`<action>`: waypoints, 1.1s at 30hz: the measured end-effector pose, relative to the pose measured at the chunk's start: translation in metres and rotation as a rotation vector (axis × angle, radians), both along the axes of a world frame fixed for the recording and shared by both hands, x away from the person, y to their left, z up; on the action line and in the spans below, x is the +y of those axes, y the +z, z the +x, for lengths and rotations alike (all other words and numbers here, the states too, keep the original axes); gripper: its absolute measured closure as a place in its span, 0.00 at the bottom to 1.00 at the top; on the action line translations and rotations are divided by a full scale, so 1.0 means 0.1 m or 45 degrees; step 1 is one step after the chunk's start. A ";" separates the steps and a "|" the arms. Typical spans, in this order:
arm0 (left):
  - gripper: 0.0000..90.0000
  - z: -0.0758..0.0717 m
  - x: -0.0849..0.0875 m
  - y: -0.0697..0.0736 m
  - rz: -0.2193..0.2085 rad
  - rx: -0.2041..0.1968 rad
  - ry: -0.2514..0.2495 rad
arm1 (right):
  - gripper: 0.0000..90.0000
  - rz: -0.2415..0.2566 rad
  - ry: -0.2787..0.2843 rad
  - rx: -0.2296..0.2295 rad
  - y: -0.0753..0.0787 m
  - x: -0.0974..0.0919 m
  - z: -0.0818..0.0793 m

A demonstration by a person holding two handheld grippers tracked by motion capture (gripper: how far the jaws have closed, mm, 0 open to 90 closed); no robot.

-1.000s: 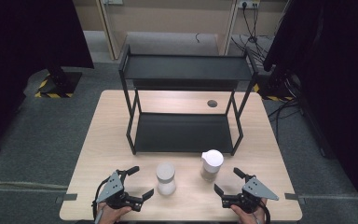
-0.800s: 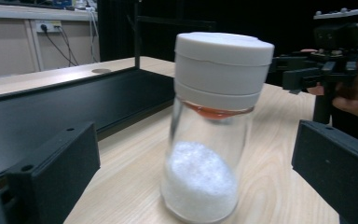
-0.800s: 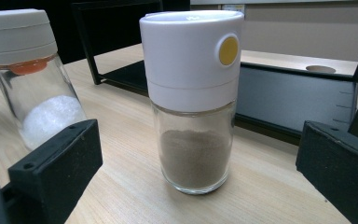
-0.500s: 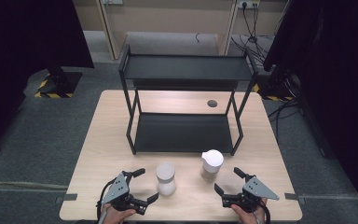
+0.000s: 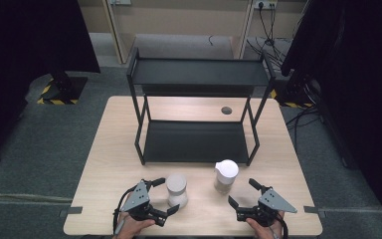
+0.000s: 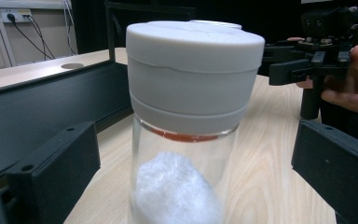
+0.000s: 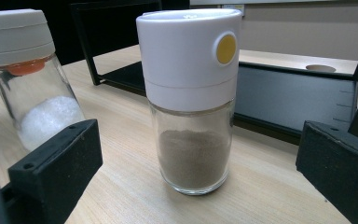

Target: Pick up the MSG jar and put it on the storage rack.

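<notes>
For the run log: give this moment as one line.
left gripper: open, jaws either side of grey-lidded jar | right gripper: open, short of white-lidded jar | both jars upright on table, before black shelf rack

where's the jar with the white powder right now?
In the high view the grey-lidded jar stands upright on the table's near edge, left of the yellow-button shaker and in front of the black rack, between the left tool's open jaws.
</notes>
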State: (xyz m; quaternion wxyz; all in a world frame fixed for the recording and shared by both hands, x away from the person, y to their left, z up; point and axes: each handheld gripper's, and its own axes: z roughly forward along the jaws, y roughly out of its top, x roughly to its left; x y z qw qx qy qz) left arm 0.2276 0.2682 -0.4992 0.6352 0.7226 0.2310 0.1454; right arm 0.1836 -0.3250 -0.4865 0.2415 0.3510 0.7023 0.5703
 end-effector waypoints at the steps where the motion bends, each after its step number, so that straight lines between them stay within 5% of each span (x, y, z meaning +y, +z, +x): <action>1: 0.01 0.01 -0.01 0.01 0.001 0.002 -0.002 | 0.01 0.000 0.000 0.000 0.00 0.00 0.00; 19: 0.13 0.13 -0.15 0.06 0.035 0.001 -0.012 | 0.01 0.000 0.003 0.000 0.00 0.00 0.00; 33: 0.38 0.18 -0.20 0.05 0.055 -0.030 -0.008 | 0.01 -0.008 0.002 0.016 0.01 0.01 0.01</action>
